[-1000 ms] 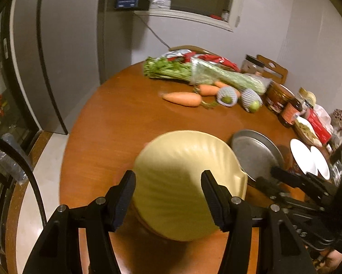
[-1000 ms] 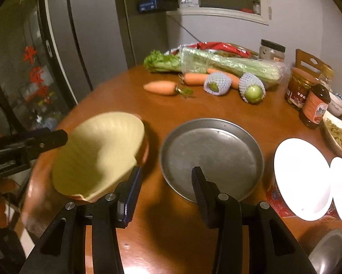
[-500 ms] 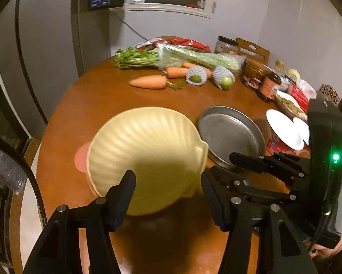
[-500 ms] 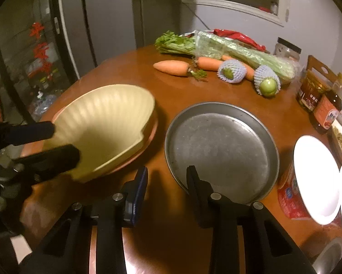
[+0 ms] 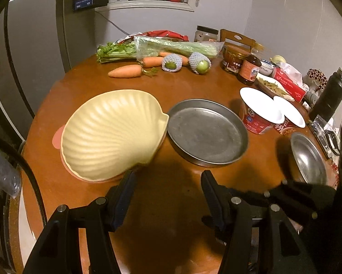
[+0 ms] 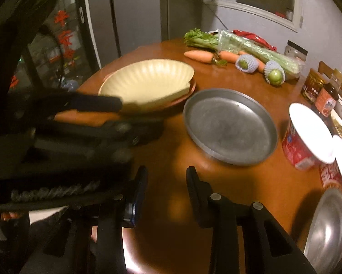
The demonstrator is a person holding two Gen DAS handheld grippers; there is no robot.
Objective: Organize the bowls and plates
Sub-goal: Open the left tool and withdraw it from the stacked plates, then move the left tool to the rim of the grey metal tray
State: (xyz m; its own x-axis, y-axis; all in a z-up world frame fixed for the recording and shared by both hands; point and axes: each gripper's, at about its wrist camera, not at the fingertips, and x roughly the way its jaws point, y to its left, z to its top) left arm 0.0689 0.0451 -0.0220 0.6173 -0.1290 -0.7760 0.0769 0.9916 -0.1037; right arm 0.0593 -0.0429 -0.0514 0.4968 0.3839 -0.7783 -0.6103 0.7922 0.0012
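step: stack next dish | shell plate at 10 o'clock on counter, atop pink plate | left claw half-open, empty | right claw narrowed, empty | approach metal pan rim low, grip squarely.

Counts on the table

One shell bowl, two metal pans, two noodle cups, three carrots, two netted fruits, one celery bunch.

Round wooden table (glossy) beside grey fridge, white walls.
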